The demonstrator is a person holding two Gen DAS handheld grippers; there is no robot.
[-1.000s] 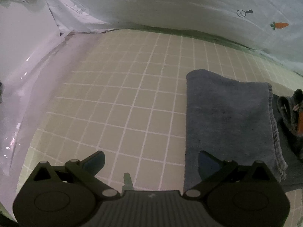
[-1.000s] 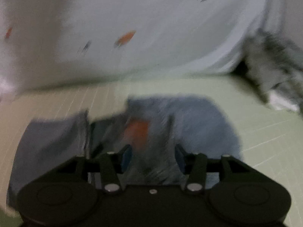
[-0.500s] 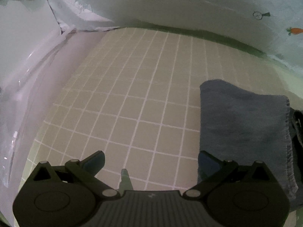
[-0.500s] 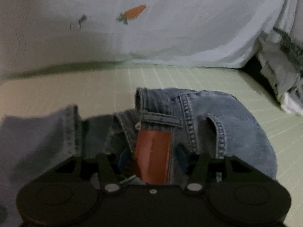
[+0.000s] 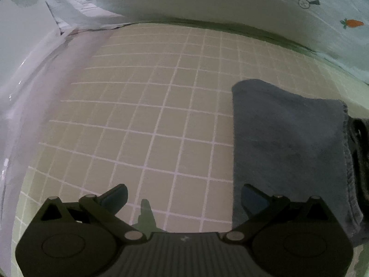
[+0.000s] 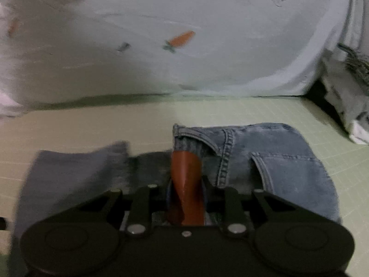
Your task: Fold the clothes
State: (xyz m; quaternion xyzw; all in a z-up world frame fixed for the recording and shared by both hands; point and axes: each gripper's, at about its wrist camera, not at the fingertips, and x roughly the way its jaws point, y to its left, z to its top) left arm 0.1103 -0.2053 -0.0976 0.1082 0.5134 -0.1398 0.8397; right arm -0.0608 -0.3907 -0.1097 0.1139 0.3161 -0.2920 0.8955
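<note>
Blue jeans (image 6: 283,159) lie partly folded on a green gridded mat (image 6: 115,129). One folded leg (image 5: 288,143) shows on the right of the left wrist view, and also at the left of the right wrist view (image 6: 69,175). My right gripper (image 6: 186,194) is shut on the waistband at its brown leather patch (image 6: 185,180). My left gripper (image 5: 184,196) is open and empty, low over the bare mat (image 5: 150,106) just left of the folded leg.
A white sheet with carrot prints (image 6: 180,39) hangs along the back of the mat and also shows in the left wrist view (image 5: 253,4). Crumpled grey-white fabric (image 6: 350,92) lies at the far right. A pale glossy surface (image 5: 20,73) borders the mat on the left.
My right gripper has closed onto the waistband at the leather patch. My left gripper has drawn back slightly to the left of the folded leg and stayed open.
</note>
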